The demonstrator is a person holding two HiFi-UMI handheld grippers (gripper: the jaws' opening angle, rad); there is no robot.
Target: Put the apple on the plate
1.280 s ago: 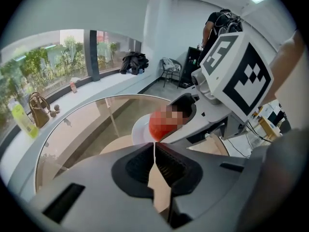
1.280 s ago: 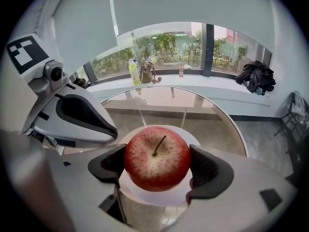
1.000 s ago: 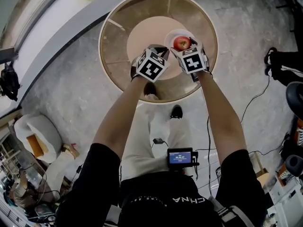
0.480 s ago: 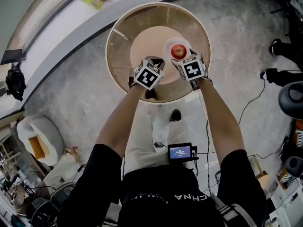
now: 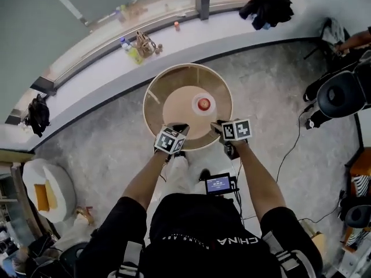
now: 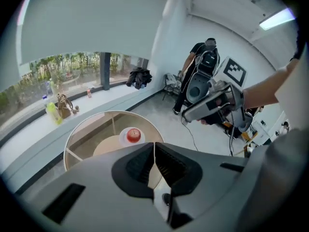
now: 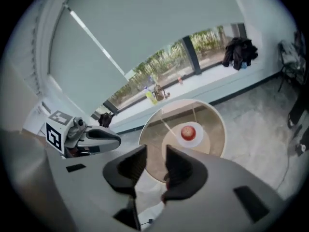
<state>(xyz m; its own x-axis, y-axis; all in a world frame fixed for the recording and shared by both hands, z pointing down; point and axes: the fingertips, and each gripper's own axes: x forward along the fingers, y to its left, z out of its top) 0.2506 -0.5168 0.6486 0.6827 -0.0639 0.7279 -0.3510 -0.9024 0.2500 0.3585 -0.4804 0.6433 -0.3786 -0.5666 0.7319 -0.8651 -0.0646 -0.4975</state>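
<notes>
Upper centre of head view: noted apple seated on white plate, mid round table. Found left gripper jaws pressed together, empty; right gripper jaws just closing, nothing between. Hung both at table's lower rim, clear, placement looking done.
</notes>
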